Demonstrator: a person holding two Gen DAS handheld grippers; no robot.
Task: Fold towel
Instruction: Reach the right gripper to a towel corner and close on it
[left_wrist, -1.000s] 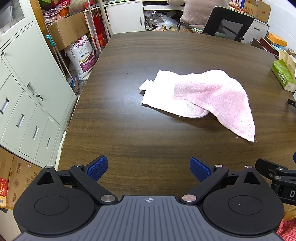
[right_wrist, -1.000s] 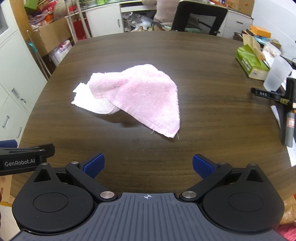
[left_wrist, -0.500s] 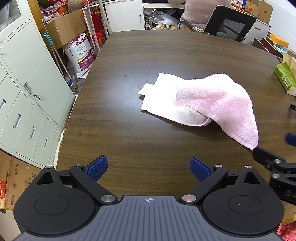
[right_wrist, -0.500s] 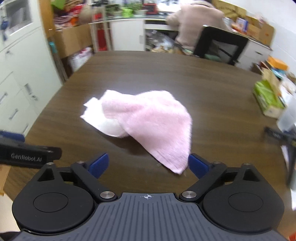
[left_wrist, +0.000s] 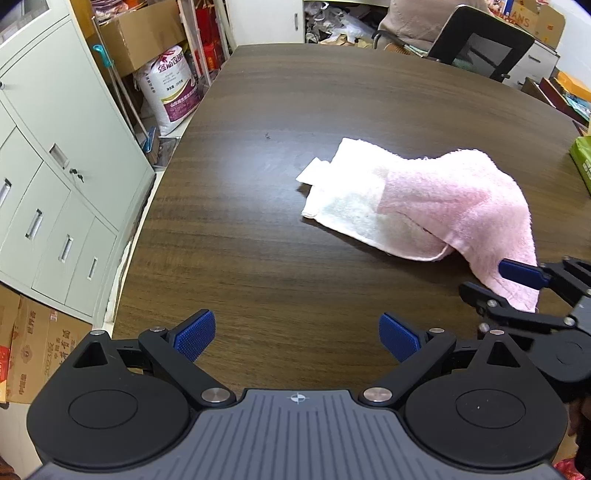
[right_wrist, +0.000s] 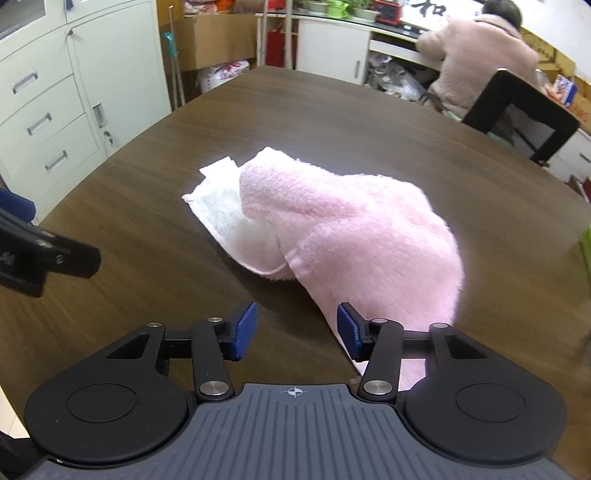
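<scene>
The pink towel (right_wrist: 351, 229) lies rumpled on the tabletop (left_wrist: 332, 110), the right gripper (right_wrist: 293, 328) half-open at its near corner, seemingly to pinch it, while the left gripper (left_wrist: 295, 338) hovers wide open, empty.

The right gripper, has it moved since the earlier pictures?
Yes. The right gripper has moved forward to the pink towel; its near corner, formerly ahead on the table, now lies beside the right finger. Jaws narrower.

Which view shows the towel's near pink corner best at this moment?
The left wrist view. There the pink corner lies fully visible on the table, with the right tongs straddling it, open. In the right wrist view the same corner runs under the tongs' own frame, so its tip is hidden.
</scene>
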